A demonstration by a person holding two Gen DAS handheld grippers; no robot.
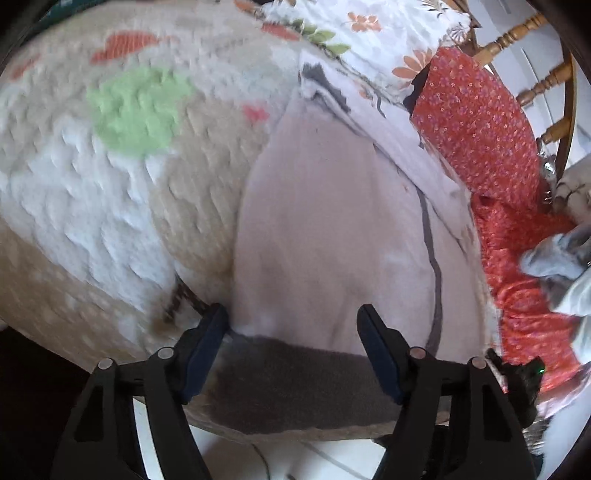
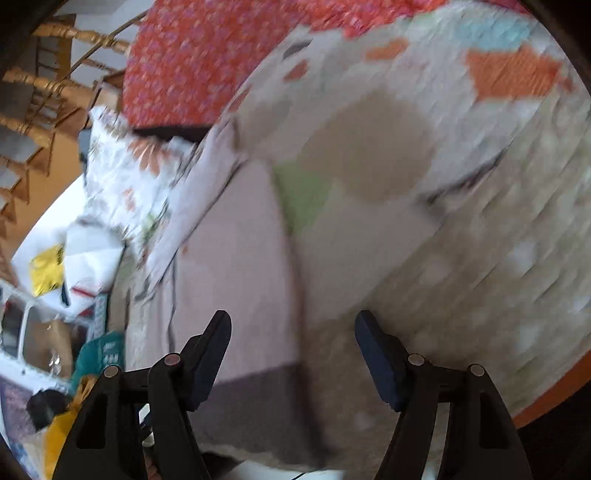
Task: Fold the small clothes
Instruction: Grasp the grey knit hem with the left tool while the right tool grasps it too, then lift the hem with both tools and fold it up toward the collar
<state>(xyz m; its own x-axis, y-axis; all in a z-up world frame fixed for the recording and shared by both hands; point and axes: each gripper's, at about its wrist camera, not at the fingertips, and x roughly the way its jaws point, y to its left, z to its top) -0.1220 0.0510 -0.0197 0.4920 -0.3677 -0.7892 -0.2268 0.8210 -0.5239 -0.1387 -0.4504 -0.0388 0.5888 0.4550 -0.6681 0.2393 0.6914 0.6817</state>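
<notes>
A small pale pink garment (image 1: 317, 229) with a dark grey waistband (image 1: 295, 384) lies flat on a fleecy patterned blanket (image 1: 92, 192), seen here from both wrist cameras. In the left wrist view the left gripper (image 1: 293, 321) hovers over the garment's banded end, its two dark fingers spread wide apart with nothing between them; one fingertip sits near the garment's left edge, where pink cloth meets blanket, the other over the pink cloth itself. A thin grey seam (image 1: 434, 258) curves down the garment's right side.

The blanket carries a pale green patch (image 1: 136, 110), an orange shape (image 1: 125, 42) and broad white and beige areas. To the right of the garment lies a red cloth with a small flower print (image 1: 476, 118), and a grey and white bundle of fabric (image 1: 561, 258) rests on it near the frame's edge. A white cloth printed with orange flowers and green leaves (image 1: 354, 33) lies beyond the garment's far end, beside the turned wooden spindles of a chair (image 1: 517, 37).

The right wrist view is heavily motion-blurred. The right gripper (image 2: 293, 321) is likewise wide open and holds nothing, poised above the spot where the grey waistband (image 2: 258, 384) meets the blanket (image 2: 461, 221). The pink garment (image 2: 240, 258) stretches away from it to the left of centre, with the flowered white cloth (image 2: 125, 177) and the red cloth (image 2: 207, 59) beyond. A wooden chair (image 2: 40, 85) stands at the upper left, and yellow and teal items at the lower left are too blurred to identify.
</notes>
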